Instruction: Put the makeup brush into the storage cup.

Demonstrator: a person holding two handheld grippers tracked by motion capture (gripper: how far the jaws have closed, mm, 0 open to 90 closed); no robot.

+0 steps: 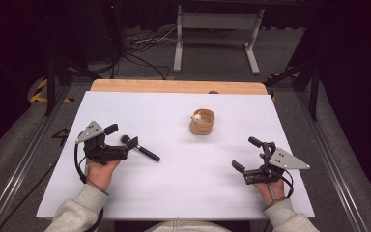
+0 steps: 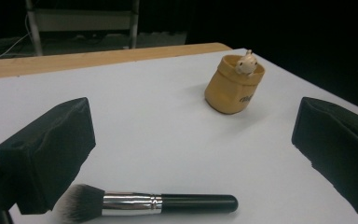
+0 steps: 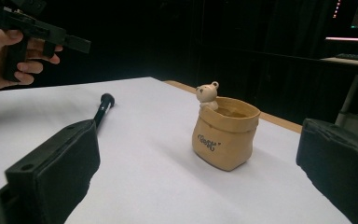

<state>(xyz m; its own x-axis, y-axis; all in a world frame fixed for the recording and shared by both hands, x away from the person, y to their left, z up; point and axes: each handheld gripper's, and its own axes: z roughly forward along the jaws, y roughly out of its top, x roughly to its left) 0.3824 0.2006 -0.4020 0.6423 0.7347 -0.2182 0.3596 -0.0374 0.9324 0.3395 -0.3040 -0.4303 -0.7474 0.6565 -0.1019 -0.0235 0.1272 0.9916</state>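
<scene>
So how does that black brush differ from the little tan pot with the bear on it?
The makeup brush lies flat on the white table; the tan pot stands upright. The brush is long and thin, with a black handle, silver collar and dark bristles; the pot is squat and sack-shaped, with a small bear on its rim. The brush lies between the jaws of the left gripper; the pot stands apart from both grippers. Neither is being gripped.

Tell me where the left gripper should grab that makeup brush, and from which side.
Grip the brush on its black handle, probably just past the silver ferrule, not the soft bristles. It lies flat on the white table, so come from above, jaws across the shaft. The left gripper is open and close by.
</scene>
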